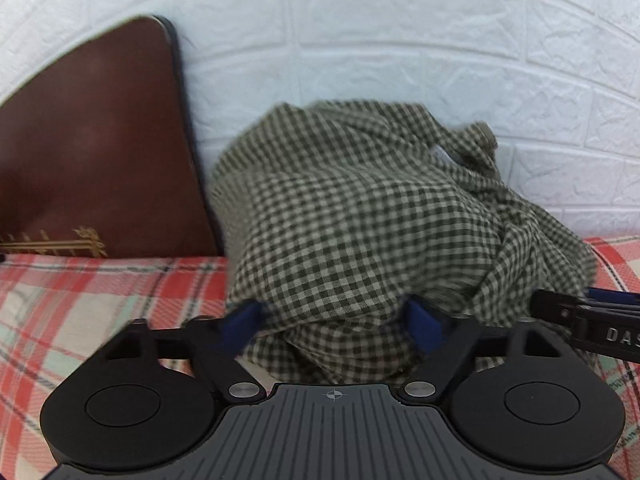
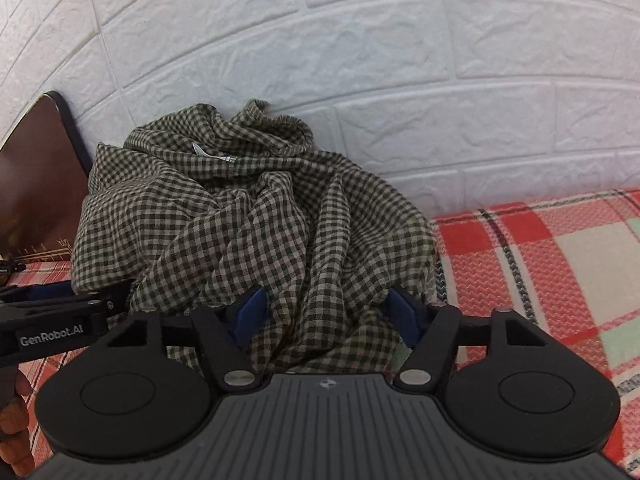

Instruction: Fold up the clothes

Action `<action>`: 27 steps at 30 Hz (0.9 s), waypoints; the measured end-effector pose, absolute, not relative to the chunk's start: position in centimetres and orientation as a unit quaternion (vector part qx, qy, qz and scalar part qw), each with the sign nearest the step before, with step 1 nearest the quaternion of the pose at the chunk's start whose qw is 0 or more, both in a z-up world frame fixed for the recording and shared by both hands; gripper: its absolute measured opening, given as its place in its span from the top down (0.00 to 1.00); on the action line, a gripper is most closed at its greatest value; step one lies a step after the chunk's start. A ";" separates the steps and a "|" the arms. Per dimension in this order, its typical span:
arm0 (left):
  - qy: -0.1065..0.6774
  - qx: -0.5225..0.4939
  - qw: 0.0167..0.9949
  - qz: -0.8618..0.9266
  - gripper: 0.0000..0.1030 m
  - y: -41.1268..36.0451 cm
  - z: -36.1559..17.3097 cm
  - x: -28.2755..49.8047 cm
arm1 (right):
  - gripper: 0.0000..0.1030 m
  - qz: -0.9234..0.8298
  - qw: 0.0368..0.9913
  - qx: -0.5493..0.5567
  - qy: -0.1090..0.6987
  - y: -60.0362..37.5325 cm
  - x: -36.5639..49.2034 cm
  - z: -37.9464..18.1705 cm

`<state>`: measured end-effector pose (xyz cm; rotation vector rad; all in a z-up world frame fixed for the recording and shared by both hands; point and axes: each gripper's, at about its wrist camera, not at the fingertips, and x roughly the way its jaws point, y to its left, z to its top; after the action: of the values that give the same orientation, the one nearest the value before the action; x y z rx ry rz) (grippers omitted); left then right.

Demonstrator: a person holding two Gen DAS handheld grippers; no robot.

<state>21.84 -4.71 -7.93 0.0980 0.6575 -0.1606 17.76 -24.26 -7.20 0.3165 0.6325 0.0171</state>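
Left gripper [image 1: 336, 322] & right gripper [image 2: 326, 314] both sit partway open with cloth of the checked garment [image 2: 248, 216] between the blue pads, not visibly pinched yet. Garment's 1 crumpled heap on the plaid bedspread [image 2: 540, 248], against the white brick wall [image 2: 400, 80], brown headboard [image 1: 92, 152] just beside it. 0 folds made imo; spreading flat and all folding left.

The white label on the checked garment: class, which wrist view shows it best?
The right wrist view: the white label lies sharp and unobstructed among the checked garment folds. The left wrist view shows the label only as a small blurred scrap near the heap's top right.
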 end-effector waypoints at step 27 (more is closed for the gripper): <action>0.361 -0.012 0.911 -0.197 1.00 2.9 -8.7 -3.0 | 0.94 0.072 0.916 0.142 0.368 -18.5 -8.1 -7.1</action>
<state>-3.03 2.85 -8.73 -0.0243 0.7444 -0.4053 -8.10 -18.54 -7.09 0.2925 0.7572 0.1475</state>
